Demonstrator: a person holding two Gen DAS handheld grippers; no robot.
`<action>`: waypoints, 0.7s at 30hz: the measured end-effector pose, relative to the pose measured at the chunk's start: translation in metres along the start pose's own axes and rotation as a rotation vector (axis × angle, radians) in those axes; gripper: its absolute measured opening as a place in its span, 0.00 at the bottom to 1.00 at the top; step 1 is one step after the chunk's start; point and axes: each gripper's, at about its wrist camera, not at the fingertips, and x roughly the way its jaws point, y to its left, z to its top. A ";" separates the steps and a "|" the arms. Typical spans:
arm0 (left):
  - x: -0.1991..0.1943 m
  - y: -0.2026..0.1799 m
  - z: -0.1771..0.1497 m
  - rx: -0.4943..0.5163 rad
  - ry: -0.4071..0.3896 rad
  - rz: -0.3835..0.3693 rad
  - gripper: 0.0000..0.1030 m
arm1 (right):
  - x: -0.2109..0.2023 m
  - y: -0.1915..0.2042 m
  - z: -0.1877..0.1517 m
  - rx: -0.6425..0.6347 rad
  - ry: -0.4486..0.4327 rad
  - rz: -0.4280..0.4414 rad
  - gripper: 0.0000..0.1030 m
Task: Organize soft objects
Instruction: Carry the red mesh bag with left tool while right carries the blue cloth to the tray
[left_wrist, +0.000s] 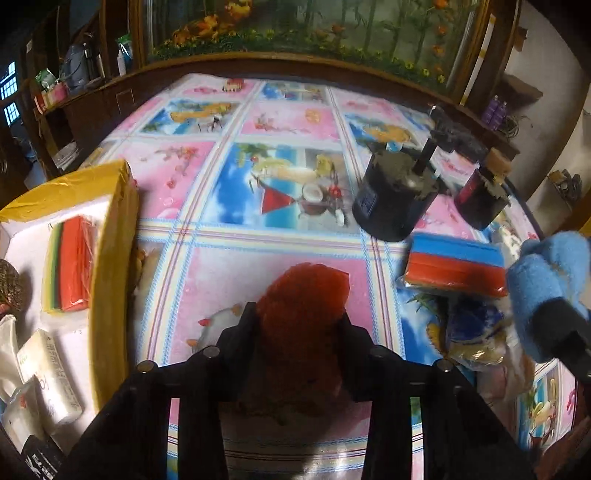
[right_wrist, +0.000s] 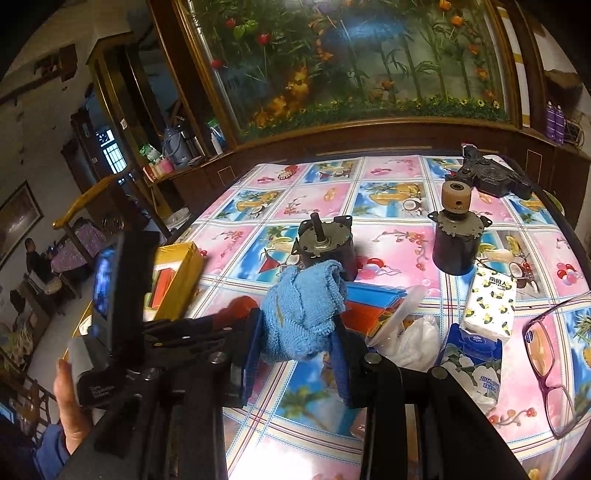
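red sponge (left_wrist: 303, 314) base hidden inside left claw (left_wrist: 299, 321).

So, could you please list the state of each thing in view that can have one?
Left gripper: shut on the red sponge.
Right gripper: shut on the blue cloth, lifted off the table.
Yellow box: open, packs inside.
Motor: upright, shaft up.
Glasses: unfolded, lying on the tablecloth.
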 end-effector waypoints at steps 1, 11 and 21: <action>-0.008 0.000 0.001 -0.002 -0.032 -0.002 0.36 | 0.000 0.000 0.000 -0.001 -0.002 -0.007 0.36; -0.042 0.006 0.008 -0.037 -0.147 -0.079 0.36 | 0.009 0.012 -0.002 -0.023 0.000 -0.025 0.36; -0.080 0.020 -0.004 -0.042 -0.223 -0.073 0.36 | 0.021 0.047 -0.006 -0.011 0.020 0.007 0.36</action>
